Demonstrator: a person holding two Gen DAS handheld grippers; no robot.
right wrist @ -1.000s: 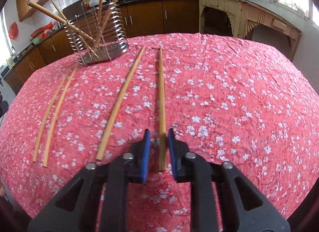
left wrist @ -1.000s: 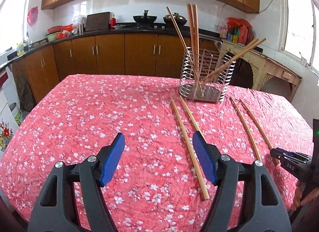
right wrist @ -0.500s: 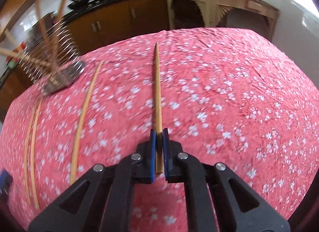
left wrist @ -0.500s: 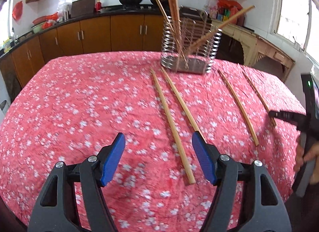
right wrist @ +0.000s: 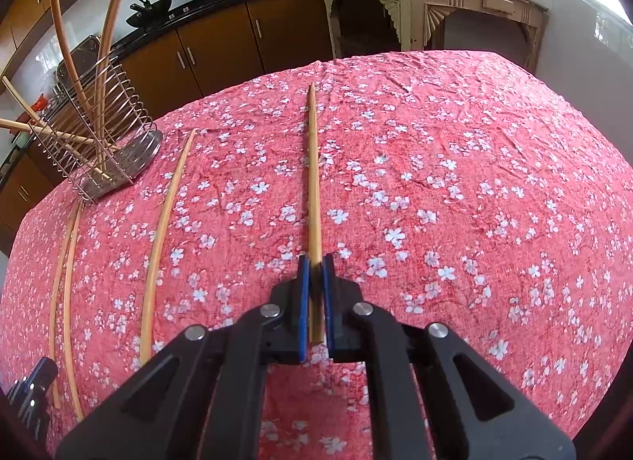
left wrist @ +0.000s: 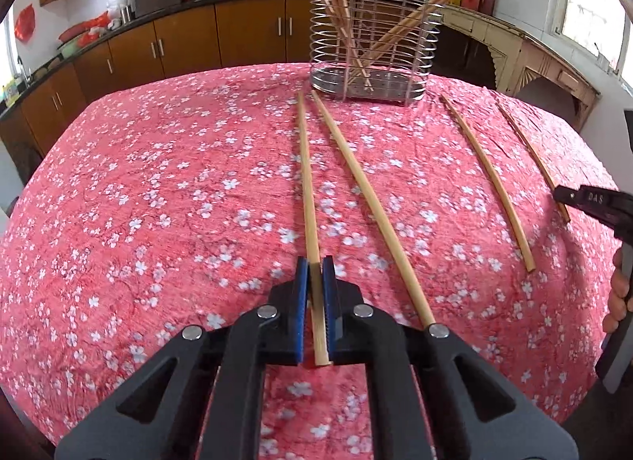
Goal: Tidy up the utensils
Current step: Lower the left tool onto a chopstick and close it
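One marking is legible: the letters "DAS", pale on black, on the arm of the black plastic right gripper [left wrist: 563, 198] at the left wrist view's right edge. Nothing else can be read.

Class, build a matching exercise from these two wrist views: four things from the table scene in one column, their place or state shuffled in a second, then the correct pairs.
Things
1. left gripper
2. right gripper
3. wire holder
4. tablecloth

States
A. red with white blossoms
B. stands at the table's far side, chopsticks inside
C. shut on the rightmost chopstick
D. shut on the leftmost chopstick

Pairs: 1-D, 2-C, 3-B, 4-A
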